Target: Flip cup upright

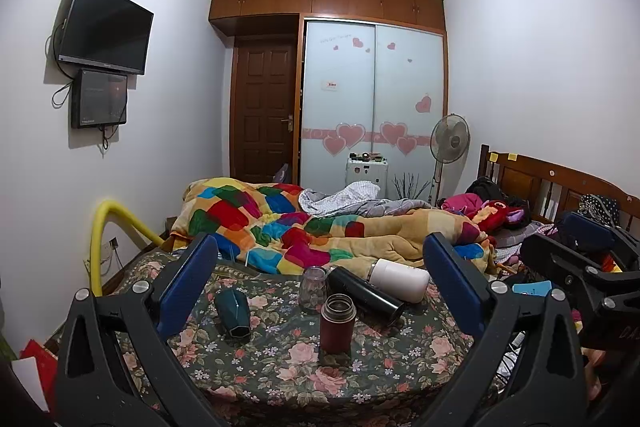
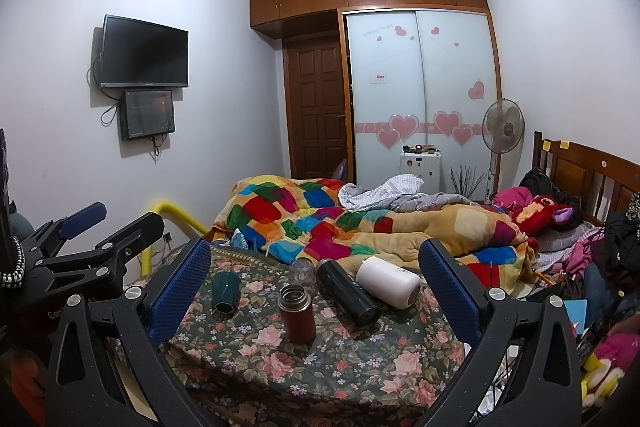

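Several cups sit on a floral cloth (image 1: 280, 359) on the bed. A dark red flask (image 1: 337, 323) (image 2: 296, 315) stands upright with its mouth open. A black flask (image 1: 364, 291) (image 2: 348, 293) and a white cup (image 1: 398, 279) (image 2: 387, 281) lie on their sides. A dark green faceted cup (image 1: 233, 311) (image 2: 226, 293) lies tipped. A clear glass jar (image 1: 313, 287) (image 2: 302, 271) stands behind the red flask. My left gripper (image 1: 320, 287) is open and empty, short of the cups. My right gripper (image 2: 316, 287) is open and empty; it also shows at the right in the left wrist view (image 1: 580, 251).
A colourful patchwork quilt (image 1: 304, 227) is heaped behind the cups. Clothes and plush toys (image 2: 552, 215) lie by the wooden headboard (image 1: 560, 183). A yellow rail (image 1: 108, 227) stands at the bed's left. A fan (image 1: 450, 139) and wardrobe are at the far wall.
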Action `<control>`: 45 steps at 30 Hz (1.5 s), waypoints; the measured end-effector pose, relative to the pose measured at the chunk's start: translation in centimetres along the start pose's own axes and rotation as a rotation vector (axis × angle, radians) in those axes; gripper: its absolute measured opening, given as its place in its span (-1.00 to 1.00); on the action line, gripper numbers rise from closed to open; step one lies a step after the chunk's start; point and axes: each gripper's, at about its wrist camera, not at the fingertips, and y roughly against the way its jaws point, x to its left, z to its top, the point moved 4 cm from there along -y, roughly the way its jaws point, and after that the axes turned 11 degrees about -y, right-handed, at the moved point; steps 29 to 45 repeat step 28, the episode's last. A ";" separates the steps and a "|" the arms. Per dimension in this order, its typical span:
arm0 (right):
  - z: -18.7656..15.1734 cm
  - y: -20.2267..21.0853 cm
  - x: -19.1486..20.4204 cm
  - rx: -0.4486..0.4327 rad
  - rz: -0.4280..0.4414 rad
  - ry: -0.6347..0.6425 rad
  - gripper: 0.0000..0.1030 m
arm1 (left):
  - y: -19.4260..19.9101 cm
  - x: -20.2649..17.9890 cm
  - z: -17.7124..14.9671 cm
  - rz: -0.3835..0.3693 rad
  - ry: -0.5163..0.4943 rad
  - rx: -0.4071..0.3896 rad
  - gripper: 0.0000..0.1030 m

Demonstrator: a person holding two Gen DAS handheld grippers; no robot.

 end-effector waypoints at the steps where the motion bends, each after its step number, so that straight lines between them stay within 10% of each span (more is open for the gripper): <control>1: 0.0 0.0 0.0 0.000 0.000 0.000 1.00 | 0.0 0.0 0.0 0.001 0.000 0.001 1.00; 45: -0.1 -0.4 -0.1 0.012 -0.006 0.001 1.00 | 0.0 0.4 0.3 -0.015 0.021 -0.001 1.00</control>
